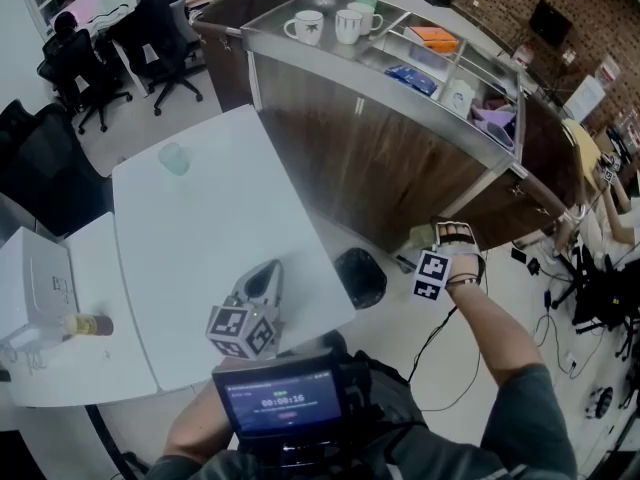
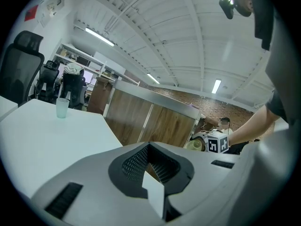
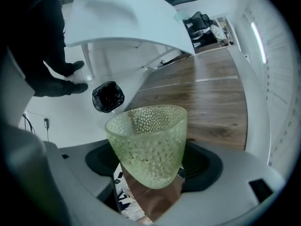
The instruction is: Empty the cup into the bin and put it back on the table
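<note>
The only writing is on a small screen [image 1: 283, 400] at the bottom of the head view. It shows a timer-style row of digits, too blurred for me to read. Each gripper carries a cube with black-and-white square markers.

The right gripper [image 3: 149, 185] is clamped on the green dimpled cup [image 3: 146, 144], with its jaws spread wide against the cup's sides. The cup's mouth points away along the jaws. I see the cup held in the air over the floor, close to the wood-fronted counter [image 1: 380, 153]. The black-lined bin [image 1: 361, 276] stands on the floor near it, beside the table corner.

The left gripper [image 1: 263, 276] hangs over the white table [image 1: 200, 228], its jaws drawn together with nothing between them.

A pale tumbler [image 1: 174, 158] stands at the table's far end. On the steel counter top stand 2 white mugs [image 1: 306, 27]. Office chairs and a brick wall lie beyond.
</note>
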The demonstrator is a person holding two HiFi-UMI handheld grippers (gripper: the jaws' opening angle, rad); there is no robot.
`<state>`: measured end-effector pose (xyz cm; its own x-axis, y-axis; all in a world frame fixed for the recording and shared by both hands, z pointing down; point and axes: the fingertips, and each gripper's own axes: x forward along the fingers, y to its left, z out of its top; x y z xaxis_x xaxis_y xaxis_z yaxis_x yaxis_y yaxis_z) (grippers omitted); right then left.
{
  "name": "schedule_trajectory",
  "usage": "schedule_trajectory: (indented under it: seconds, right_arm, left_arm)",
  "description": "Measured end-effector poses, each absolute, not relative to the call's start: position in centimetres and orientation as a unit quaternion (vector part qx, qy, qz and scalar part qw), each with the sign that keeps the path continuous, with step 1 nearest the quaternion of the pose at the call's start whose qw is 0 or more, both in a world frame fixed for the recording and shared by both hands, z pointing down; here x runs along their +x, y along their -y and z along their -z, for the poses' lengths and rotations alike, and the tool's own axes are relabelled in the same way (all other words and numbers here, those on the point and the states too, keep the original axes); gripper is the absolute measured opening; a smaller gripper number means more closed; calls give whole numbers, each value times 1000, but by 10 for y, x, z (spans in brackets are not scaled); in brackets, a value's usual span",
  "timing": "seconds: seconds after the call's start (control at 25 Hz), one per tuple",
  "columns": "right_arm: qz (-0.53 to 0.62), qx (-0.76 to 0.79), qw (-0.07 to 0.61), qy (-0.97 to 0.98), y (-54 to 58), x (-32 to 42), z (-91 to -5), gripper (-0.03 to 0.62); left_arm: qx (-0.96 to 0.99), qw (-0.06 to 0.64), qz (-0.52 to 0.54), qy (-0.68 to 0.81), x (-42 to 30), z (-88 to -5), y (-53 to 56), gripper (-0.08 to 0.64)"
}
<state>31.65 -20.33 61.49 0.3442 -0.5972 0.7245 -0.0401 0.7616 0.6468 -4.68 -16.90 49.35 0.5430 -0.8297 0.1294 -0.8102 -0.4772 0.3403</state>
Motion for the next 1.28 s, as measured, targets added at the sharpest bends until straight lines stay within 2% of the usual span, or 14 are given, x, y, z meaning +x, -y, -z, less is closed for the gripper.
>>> schedule_trajectory:
  seconds: [0.48, 0.64, 1.0, 1.28]
  right_arm:
    - [25, 449, 629, 635, 205, 302, -597, 387]
    - [-37, 487, 552, 676, 200, 301, -609, 387]
    - [-57, 501, 351, 789, 211, 238, -561, 387]
    - [-73, 478, 252, 838, 219, 195, -534, 387]
  left_arm:
    - [850, 177, 33, 496, -57, -486, 171, -9]
    - [847, 174, 35, 500, -62, -485, 173, -9]
    - [839, 169, 34, 516, -72, -481, 169, -9]
    - [828, 163, 41, 535, -86, -477, 166, -8]
